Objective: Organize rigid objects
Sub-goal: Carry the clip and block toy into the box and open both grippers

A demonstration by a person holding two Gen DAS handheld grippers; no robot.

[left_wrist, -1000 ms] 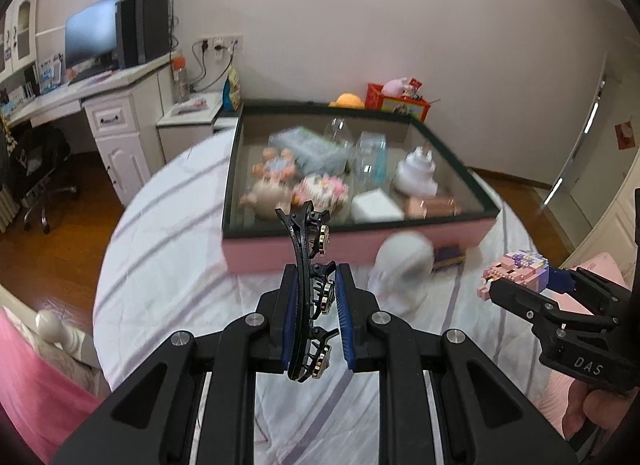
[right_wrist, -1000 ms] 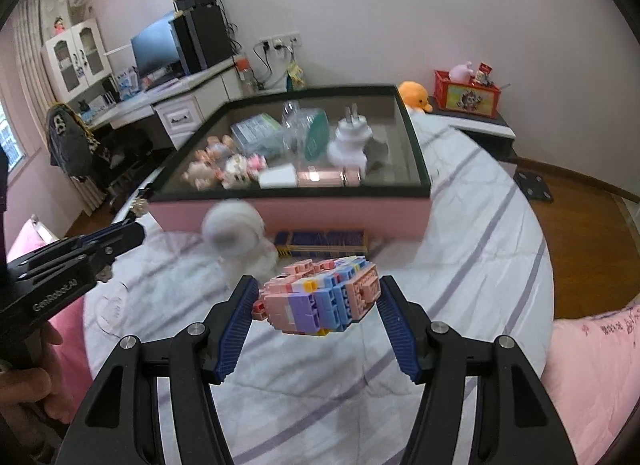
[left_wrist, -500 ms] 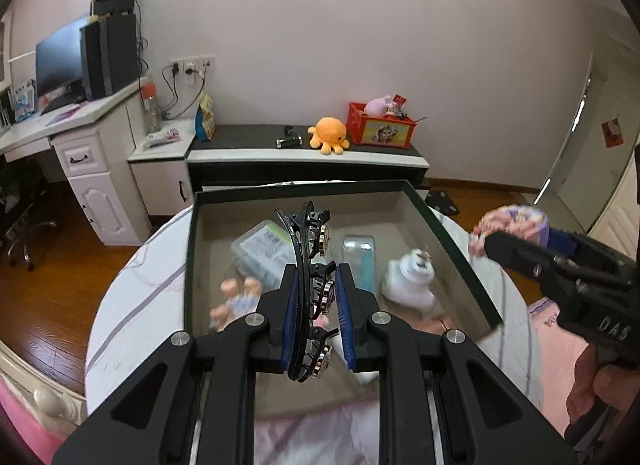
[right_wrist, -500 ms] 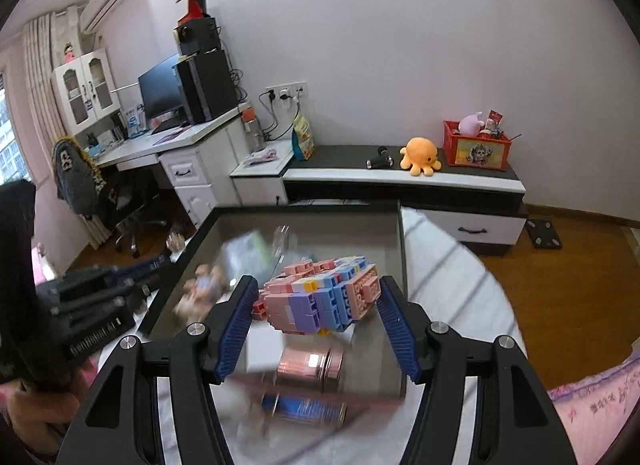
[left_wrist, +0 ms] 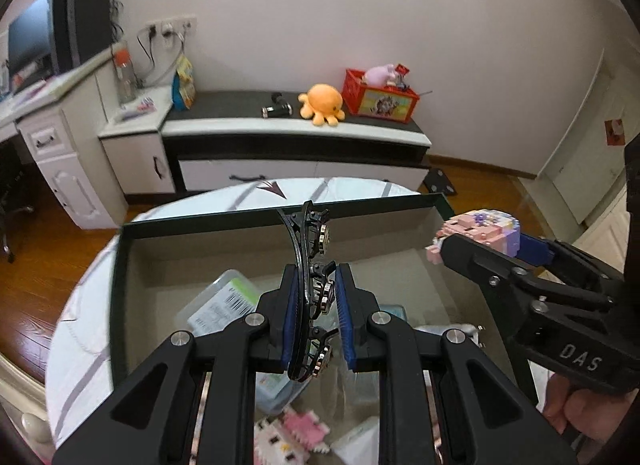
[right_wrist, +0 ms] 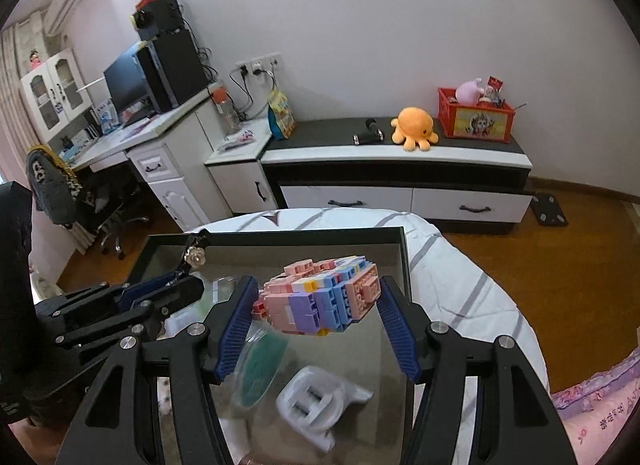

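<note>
You held both loads over the box (left_wrist: 120,281), the biggest thing in view, a dark-rimmed, open-topped one sitting on the round striped desk (right_wrist: 460,265). Hanging them above the open top looked like a way to pick a bare patch of floor before letting go, since the near half was already crowded.

Inside, from the left camera, a clear plastic case (left_wrist: 224,301) with a barcode label lay at about 9 o'clock of the left tongs (left_wrist: 316,315), and a pink-and-white brick figure (left_wrist: 296,435) sat at 6 o'clock, near the bottom edge. From the right camera, a white plug adapter (right_wrist: 316,401) lay at 6 o'clock of the right tongs (right_wrist: 318,323), with a clear, teal-backed item (right_wrist: 260,369) at 7 o'clock. The far strip of the floor, toward 12 o'clock, was bare.

Your right tongs were fairly wide, clamped on the pastel brick model (right_wrist: 324,297), each pad pressing one of its ends, so it hung level above the box's right half.

Your left tongs were nearly closed, pinching the black hair clip (left_wrist: 310,289) edge-on, its curved spine standing up toward 12 o'clock with its shiny studs facing right, over the box's middle.
</note>
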